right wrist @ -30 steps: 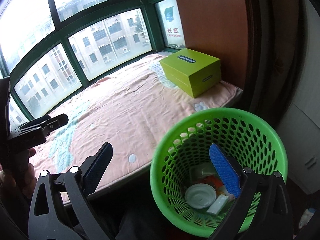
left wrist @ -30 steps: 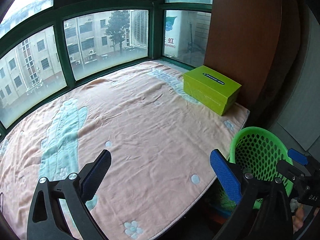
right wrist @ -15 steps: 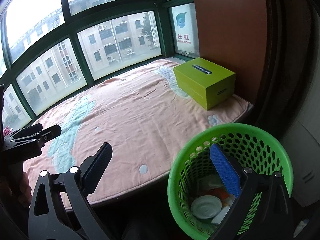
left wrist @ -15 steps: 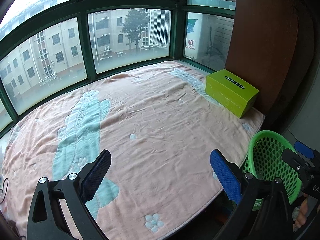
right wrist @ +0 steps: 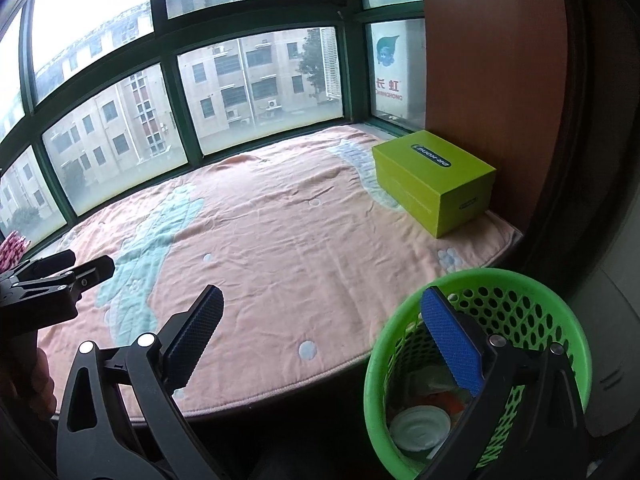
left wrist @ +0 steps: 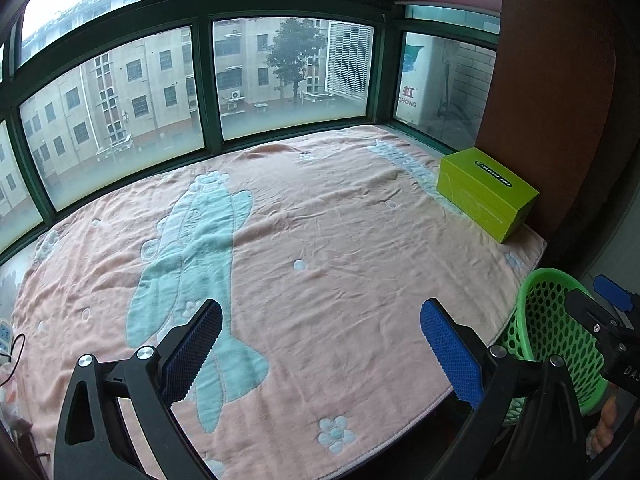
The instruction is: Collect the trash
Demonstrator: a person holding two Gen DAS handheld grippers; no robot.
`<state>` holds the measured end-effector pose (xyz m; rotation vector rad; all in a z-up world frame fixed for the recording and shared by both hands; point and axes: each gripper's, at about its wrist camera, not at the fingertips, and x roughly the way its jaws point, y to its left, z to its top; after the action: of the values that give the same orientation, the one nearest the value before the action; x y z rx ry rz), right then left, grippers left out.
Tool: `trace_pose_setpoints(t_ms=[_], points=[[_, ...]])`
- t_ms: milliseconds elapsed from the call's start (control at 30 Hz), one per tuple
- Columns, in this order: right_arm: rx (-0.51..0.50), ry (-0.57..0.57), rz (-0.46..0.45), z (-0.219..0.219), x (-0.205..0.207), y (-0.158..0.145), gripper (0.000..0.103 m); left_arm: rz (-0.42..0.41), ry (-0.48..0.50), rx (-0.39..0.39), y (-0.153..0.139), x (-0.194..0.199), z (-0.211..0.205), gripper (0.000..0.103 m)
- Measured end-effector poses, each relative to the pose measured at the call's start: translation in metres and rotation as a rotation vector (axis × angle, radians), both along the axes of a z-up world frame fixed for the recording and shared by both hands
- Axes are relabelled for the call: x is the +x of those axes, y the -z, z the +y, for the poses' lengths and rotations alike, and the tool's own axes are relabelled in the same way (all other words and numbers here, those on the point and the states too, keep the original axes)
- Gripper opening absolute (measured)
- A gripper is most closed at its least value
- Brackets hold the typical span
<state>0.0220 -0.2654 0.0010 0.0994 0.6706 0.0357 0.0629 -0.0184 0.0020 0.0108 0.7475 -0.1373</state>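
A green mesh trash basket (right wrist: 528, 308) stands on the floor beside the bay-window seat; inside lie a white round lid (right wrist: 418, 426) and other scraps. My right gripper (right wrist: 320, 338) hangs open near the basket's left rim, one blue pad over the rim, nothing between its fingers. My left gripper (left wrist: 320, 344) is open and empty above the front of the peach blanket (left wrist: 320, 240). The left wrist view shows the basket (left wrist: 560, 332) at the far right, with the other gripper (left wrist: 608, 320) in front of it. In the right wrist view the left gripper (right wrist: 60, 280) shows at the left edge.
A lime-green box (left wrist: 486, 192) sits at the blanket's back right corner, against a brown wooden panel (left wrist: 552, 80). Green-framed windows (left wrist: 208, 88) curve round the back. A white power strip with cable (left wrist: 6, 336) lies at the far left edge.
Both grippers have drawn back and up from the basket and blanket, so more of the blanket and windows shows. Both stay open and empty.
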Motion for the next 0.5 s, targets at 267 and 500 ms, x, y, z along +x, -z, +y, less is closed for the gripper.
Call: trace_pose_setpoints(t_ms=[267,500], points=[[0.011,-0.007,0.003,0.004,0.001,0.001,0.098,0.005,-0.031,-0.006,0.002,-0.003,0.01,0.096],[0.014,-0.011,0.0,0.006,-0.001,0.001,0.098,0.004,-0.046,-0.013,0.003,-0.006,0.016,0.096]])
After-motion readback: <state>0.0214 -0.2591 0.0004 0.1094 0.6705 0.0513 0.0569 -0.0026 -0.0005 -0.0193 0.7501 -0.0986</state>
